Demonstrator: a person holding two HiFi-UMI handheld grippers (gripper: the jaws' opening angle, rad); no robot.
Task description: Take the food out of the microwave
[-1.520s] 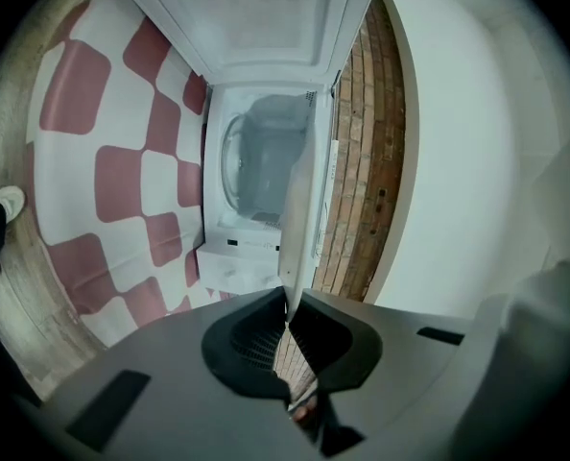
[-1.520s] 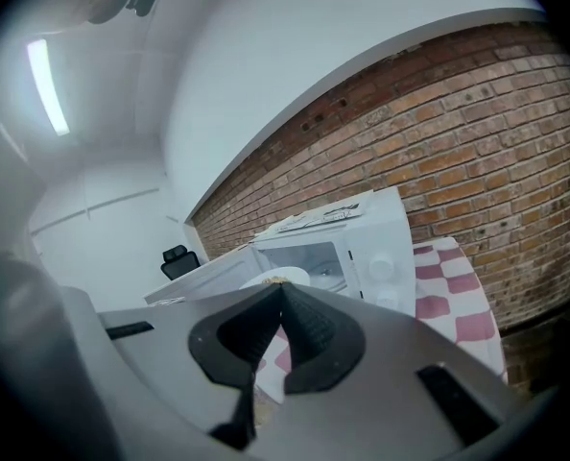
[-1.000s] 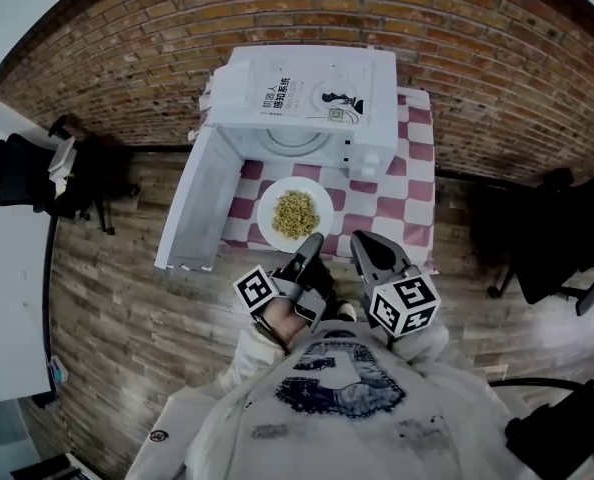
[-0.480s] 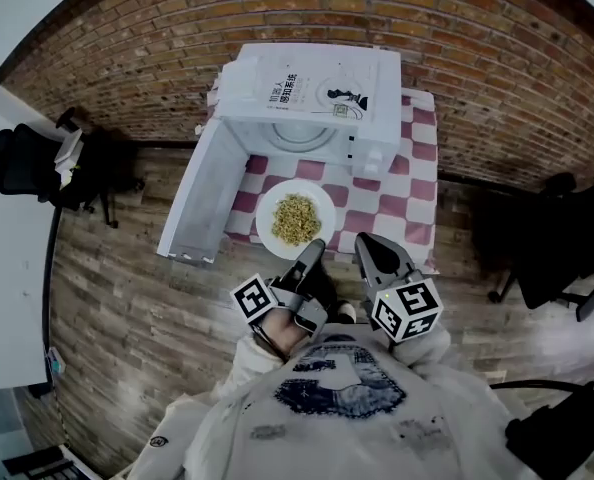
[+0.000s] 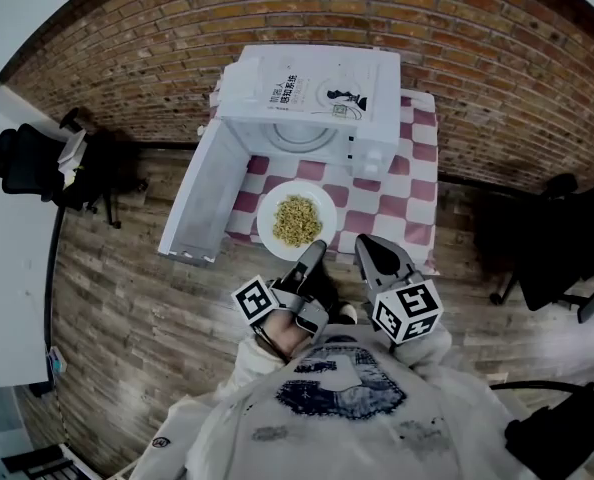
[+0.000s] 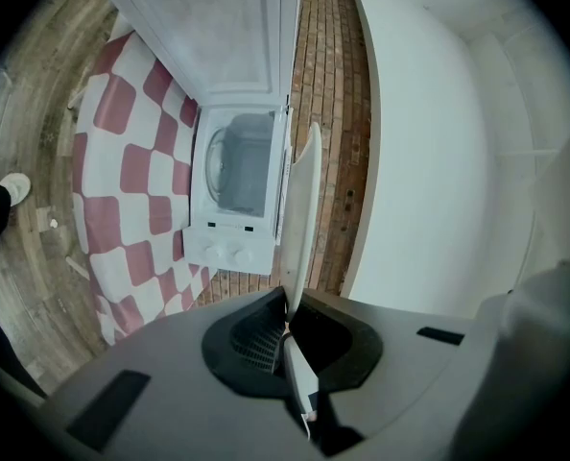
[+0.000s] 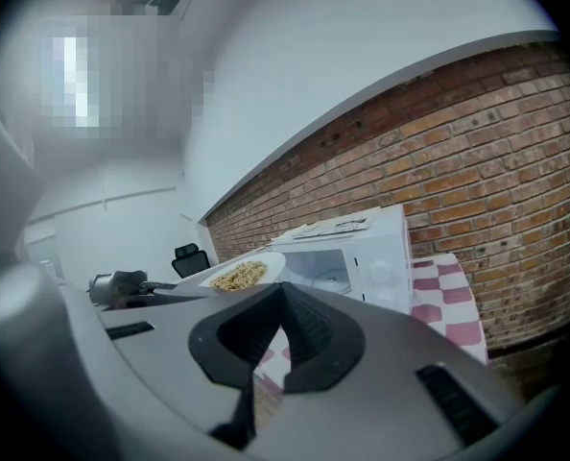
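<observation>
plate (image 5: 268, 224) lifted slightly | left gripper (image 5: 314, 249) clamped on its 6 o'clock rim | right gripper (image 5: 363, 241) closed, empty | food (image 5: 296, 218) type unclear

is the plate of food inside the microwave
No, the plate of food is out in front of the open microwave, its near rim clamped in the left gripper.

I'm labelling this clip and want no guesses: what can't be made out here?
Food: grainy, yellowish, too small to name in the head and right gripper views; in the left gripper view the edge-on plate hides it.
Microwave cavity: in the head view its own top covers most of it.
Print on the microwave's top: too small to read.
What bears the checked cloth: covered by it in every view.
</observation>
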